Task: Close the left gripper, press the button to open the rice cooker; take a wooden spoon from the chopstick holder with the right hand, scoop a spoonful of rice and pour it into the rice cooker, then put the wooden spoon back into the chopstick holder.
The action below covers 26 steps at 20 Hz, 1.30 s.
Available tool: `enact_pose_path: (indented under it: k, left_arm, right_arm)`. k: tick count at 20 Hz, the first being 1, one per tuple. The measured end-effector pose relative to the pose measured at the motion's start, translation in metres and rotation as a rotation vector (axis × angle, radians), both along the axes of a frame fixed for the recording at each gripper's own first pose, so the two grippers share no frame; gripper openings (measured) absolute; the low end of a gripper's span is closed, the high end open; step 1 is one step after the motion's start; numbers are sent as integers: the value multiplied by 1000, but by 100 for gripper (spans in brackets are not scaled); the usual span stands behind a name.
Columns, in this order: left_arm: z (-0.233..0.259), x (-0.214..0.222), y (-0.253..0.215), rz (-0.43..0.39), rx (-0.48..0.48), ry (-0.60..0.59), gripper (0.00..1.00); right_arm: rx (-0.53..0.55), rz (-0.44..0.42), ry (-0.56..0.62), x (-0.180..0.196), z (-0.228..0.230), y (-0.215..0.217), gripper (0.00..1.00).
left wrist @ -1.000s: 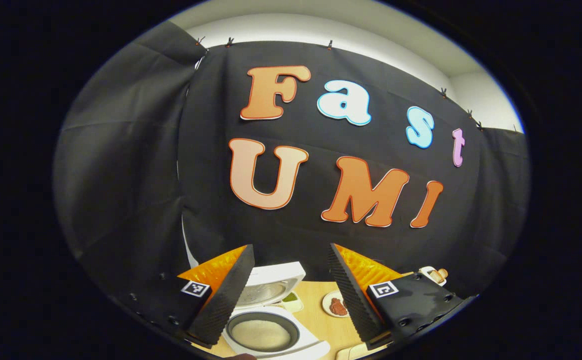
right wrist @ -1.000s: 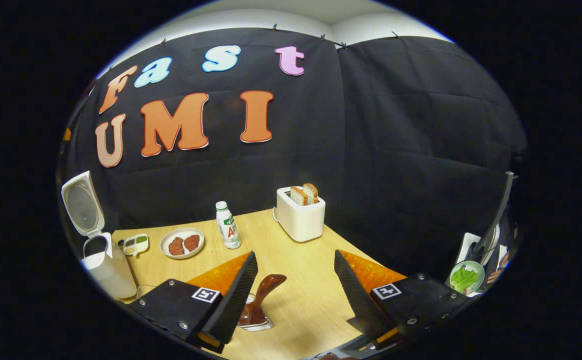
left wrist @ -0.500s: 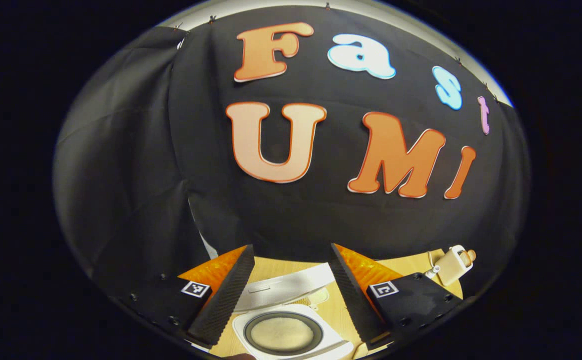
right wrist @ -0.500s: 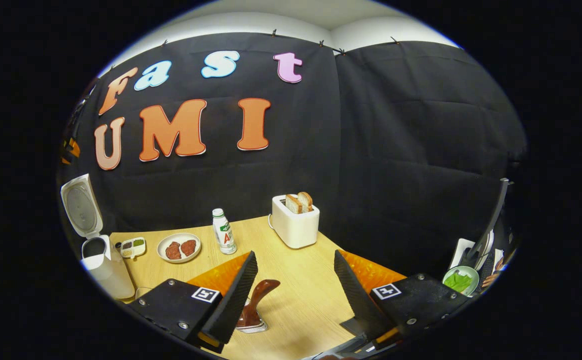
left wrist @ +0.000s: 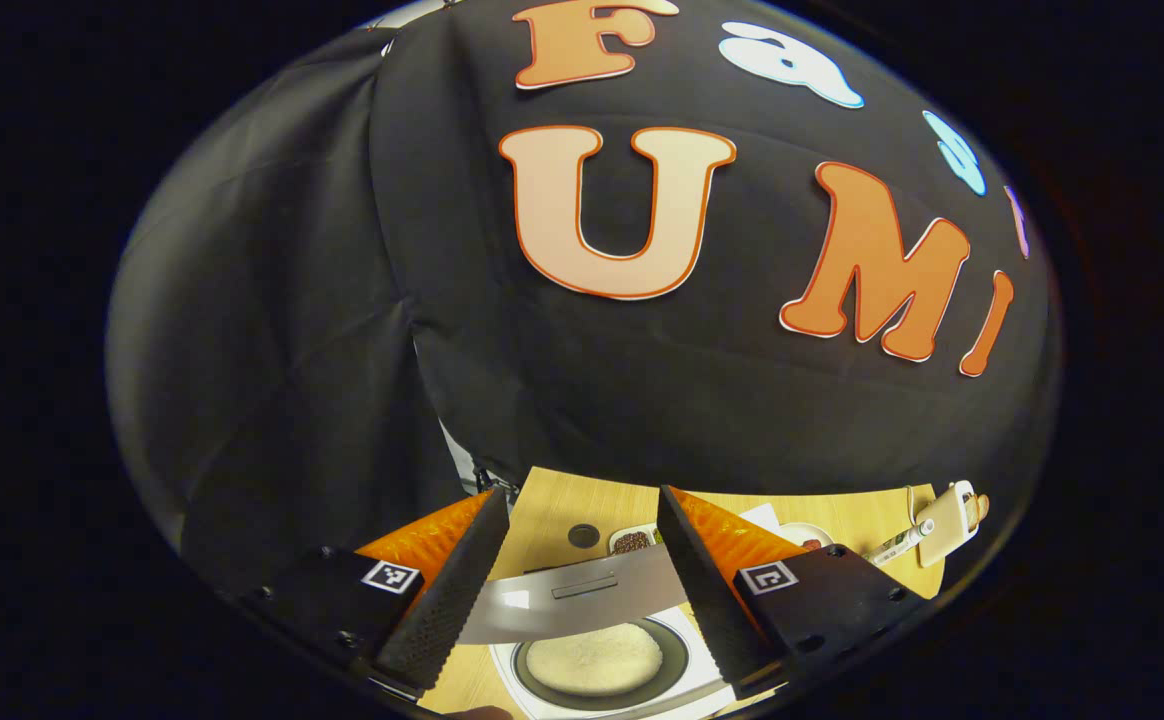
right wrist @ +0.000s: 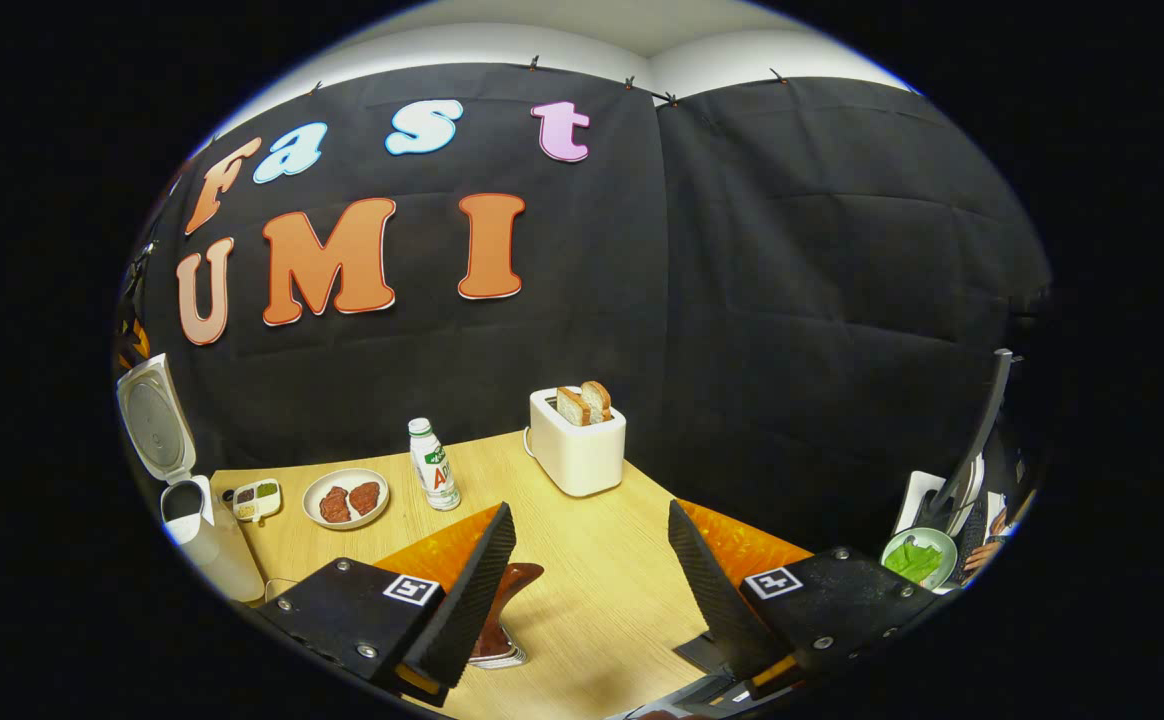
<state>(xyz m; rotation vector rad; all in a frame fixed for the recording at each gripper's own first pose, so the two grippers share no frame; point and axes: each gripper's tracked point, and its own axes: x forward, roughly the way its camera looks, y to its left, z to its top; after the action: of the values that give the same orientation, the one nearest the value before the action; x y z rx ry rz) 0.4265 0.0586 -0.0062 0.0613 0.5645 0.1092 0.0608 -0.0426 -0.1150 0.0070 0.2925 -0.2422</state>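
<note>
My left tool hung wide above the open rice cooker; my right tool gaped empty, wooden spoon at seven o'clock. Reaching blind, I risked toppling its holder.

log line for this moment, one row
rice cooker: lid open, rice in pot | left gripper: open above it | right gripper: open, empty | wooden spoon: untouched

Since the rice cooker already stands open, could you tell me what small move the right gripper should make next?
Probably ease the open right gripper left and forward to bracket the wooden spoon handle: the rice cooker lid is up, and the spoon sits ungripped beside the left finger.
</note>
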Motion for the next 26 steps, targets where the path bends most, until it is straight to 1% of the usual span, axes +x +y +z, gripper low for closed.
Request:
enact_pose_path:
  k: [2, 5, 6, 7, 10, 14, 16, 17, 19, 20, 23, 24, 25, 26]
  left_arm:
    - [-1, -3, 0, 12, -23, -4, 100]
    - [-8, -16, -5, 21, -78, 2, 100]
    - [-9, -21, -6, 23, -100, 4, 100]
    - [-10, -27, -9, 24, -117, 2, 100]
    - [-18, -51, -17, 9, -121, 7, 100]
    - [-46, -85, -25, 25, -152, 53, 100]
    - [-67, -107, -25, 33, -133, 69, 100]
    - [-80, -119, -29, 31, -139, 90, 100]
    - [-107, -143, -35, 34, -144, 132, 100]
    - [-117, -150, -33, 36, -130, 144, 100]
    - [-140, -169, -37, 34, -107, 162, 100]
    - [-146, -173, -38, 39, -105, 159, 100]
    - [-150, -176, -38, 44, -104, 157, 100]
    - [-156, -181, -39, 48, -105, 161, 100]
  right_arm:
    - [-15, 10, -5, 3, 5, 0, 95]
    - [8, 39, -19, 5, 16, 4, 95]
    - [16, 50, -19, 4, 19, 6, 95]
    - [17, 59, -20, -4, 27, -2, 95]
    - [9, 91, -48, -4, 48, -3, 95]
    - [3, 152, -89, -5, 71, -3, 95]
    - [-36, 159, -105, -4, 80, -13, 95]
    - [-49, 165, -109, -5, 82, -16, 95]
    - [-54, 193, -112, -6, 87, -17, 95]
    - [-56, 207, -112, -6, 88, -16, 100]
    - [-70, 237, -118, -7, 91, -19, 100]
    - [-74, 247, -117, -7, 92, -18, 95]
    - [-77, 256, -116, -6, 91, -18, 100]
    - [-81, 263, -113, -5, 90, -18, 100]
